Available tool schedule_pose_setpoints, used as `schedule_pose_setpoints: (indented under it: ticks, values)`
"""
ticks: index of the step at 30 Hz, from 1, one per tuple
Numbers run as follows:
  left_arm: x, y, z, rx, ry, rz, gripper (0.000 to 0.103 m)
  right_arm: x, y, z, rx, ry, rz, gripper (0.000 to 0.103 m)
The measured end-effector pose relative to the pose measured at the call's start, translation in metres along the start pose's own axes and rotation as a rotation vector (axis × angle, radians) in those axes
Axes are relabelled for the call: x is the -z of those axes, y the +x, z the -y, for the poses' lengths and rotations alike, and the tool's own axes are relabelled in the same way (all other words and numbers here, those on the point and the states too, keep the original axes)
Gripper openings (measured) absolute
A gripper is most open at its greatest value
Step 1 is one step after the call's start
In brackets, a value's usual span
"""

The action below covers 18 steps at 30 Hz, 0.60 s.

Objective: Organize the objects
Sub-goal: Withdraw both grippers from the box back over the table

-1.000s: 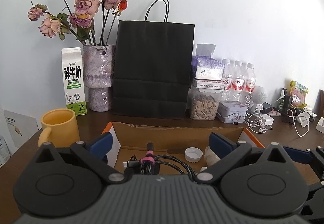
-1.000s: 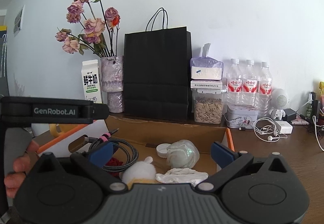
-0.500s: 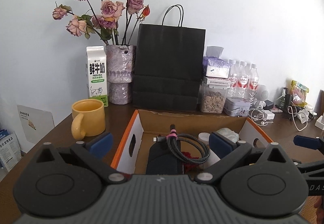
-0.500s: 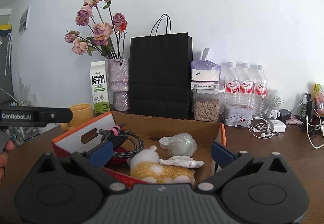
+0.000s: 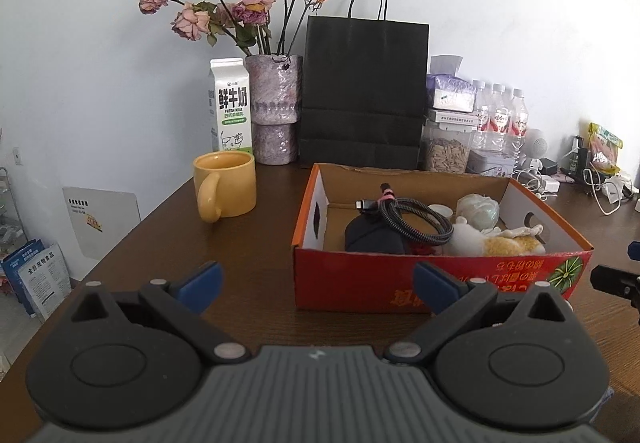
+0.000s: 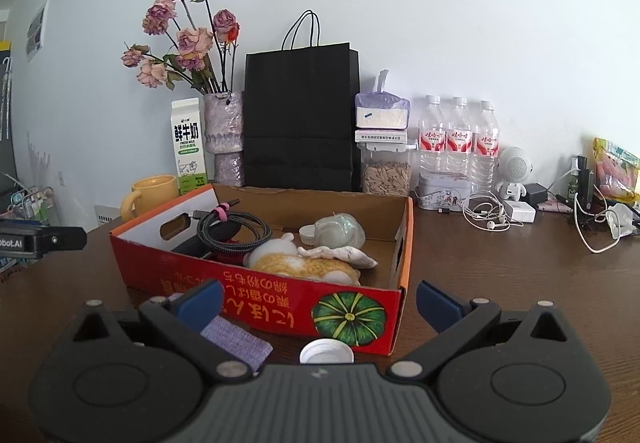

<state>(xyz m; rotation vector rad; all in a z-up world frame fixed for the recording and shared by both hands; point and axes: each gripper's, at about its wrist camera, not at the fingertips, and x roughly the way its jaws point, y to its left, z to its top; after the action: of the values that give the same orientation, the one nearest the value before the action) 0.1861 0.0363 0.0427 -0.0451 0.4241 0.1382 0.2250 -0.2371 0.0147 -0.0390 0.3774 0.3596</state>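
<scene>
A red cardboard box stands on the brown table. Inside lie a coiled braided cable, a dark pouch, a yellow-and-white plush toy, a crumpled clear wrap and a white cap. My left gripper is open and empty, held back from the box's front left. My right gripper is open and empty before the box front. On the table between its fingers lie a purple cloth piece and a white bottle cap.
A yellow mug stands left of the box. Along the wall are a milk carton, a vase of dried roses, a black paper bag, a seed jar, water bottles and tangled cables.
Both grippers have pulled back from above the box interior toward the table's near edge. The box front, purple cloth and bottle cap have come into view.
</scene>
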Motion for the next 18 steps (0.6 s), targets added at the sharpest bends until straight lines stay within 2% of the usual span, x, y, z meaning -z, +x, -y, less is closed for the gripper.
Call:
schedule_pose_setpoints:
  ticks: [10, 18]
  values:
    - [0.019, -0.019, -0.012, -0.021, 0.008, -0.042, 0.103, 0.016, -0.020, -0.005, -0.005, 0.000, -0.023, 0.103]
    - [0.028, -0.019, -0.018, -0.041, 0.004, -0.078, 0.103, 0.034, -0.022, 0.003, 0.011, 0.010, -0.080, 0.103]
